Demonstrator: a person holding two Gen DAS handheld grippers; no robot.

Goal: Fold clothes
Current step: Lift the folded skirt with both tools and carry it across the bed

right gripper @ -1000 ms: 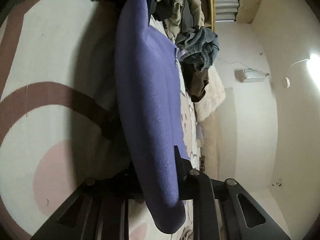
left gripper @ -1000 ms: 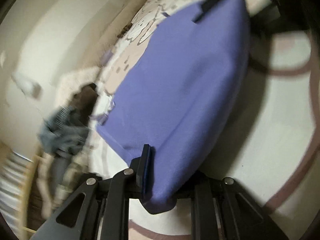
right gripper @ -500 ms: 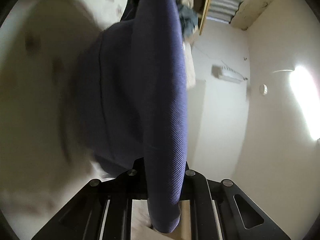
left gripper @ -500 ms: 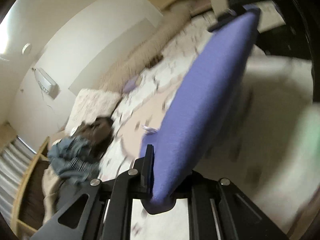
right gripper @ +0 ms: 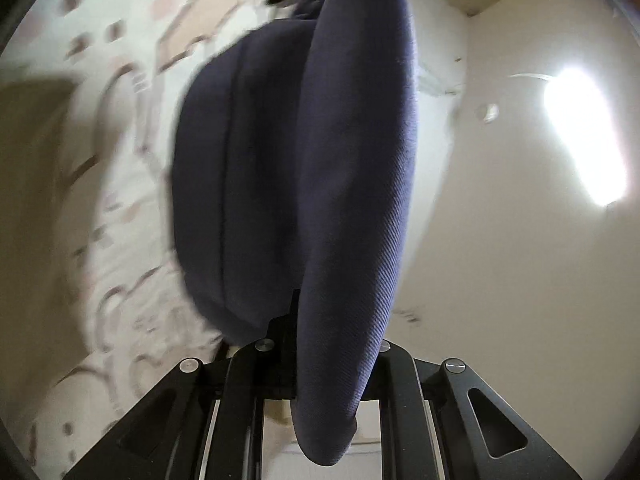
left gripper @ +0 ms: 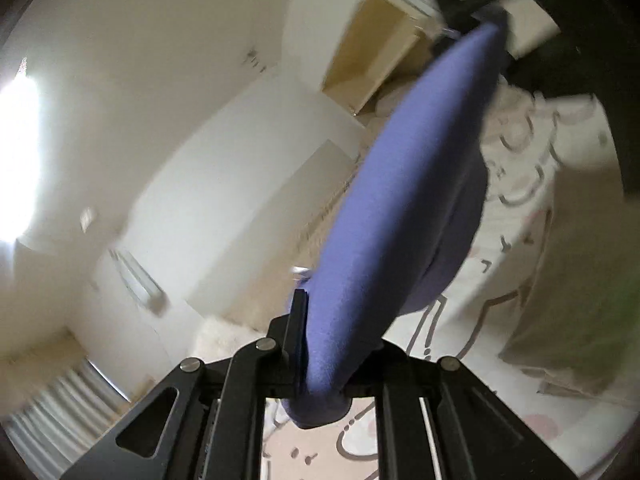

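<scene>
A purple-blue garment (left gripper: 400,208) hangs stretched in the air between my two grippers. My left gripper (left gripper: 320,344) is shut on one end of it, and the cloth runs up and to the right toward the other gripper at the top of that view. In the right wrist view the same garment (right gripper: 340,200) fills the middle, hanging in thick folds, and my right gripper (right gripper: 332,344) is shut on its near end. The far end of the cloth meets the left gripper's black frame at the top edge. Fabric covers most of the fingers in both views.
A patterned cream bedspread (left gripper: 540,200) lies below and to the right. White walls (left gripper: 180,100), a wall unit (left gripper: 136,276), a wooden shelf opening (left gripper: 376,48) and a bright lamp (right gripper: 584,136) surround the bed. A tan cloth (left gripper: 568,300) lies at the right.
Both grippers have swung up and around with the garment. The cloth was spread over the bed before and now hangs in the air, with walls behind it. The pile of clothes has left view.
</scene>
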